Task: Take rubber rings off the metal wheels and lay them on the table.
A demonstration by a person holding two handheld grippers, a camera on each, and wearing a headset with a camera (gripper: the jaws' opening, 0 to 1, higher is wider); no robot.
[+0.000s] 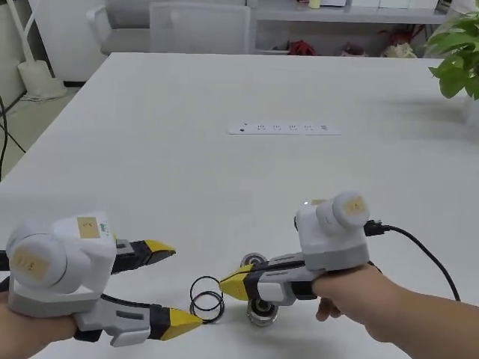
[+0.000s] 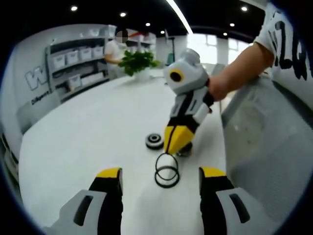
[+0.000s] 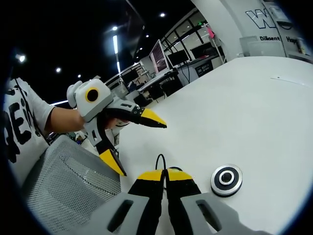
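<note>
Two black rubber rings (image 1: 206, 297) lie overlapping on the white table (image 1: 224, 172), between my two grippers. My right gripper (image 1: 228, 285) is shut on the edge of one ring (image 3: 160, 159), whose loop sticks out past its yellow tips (image 3: 164, 173). One metal wheel (image 1: 254, 261) lies just beyond that gripper and a second wheel (image 1: 262, 311) sits under it, partly hidden. My left gripper (image 1: 174, 285) stands open, its jaws on either side of the rings (image 2: 167, 171) without touching them. In the left gripper view the right gripper (image 2: 177, 142) is just past the rings, beside a wheel (image 2: 154, 141).
A white power strip (image 1: 284, 129) lies flat at the table's middle. A potted plant (image 1: 458, 56) stands at the far right edge. A black cable (image 1: 419, 250) trails from the right gripper. A mesh chair (image 3: 63, 186) is by the near edge.
</note>
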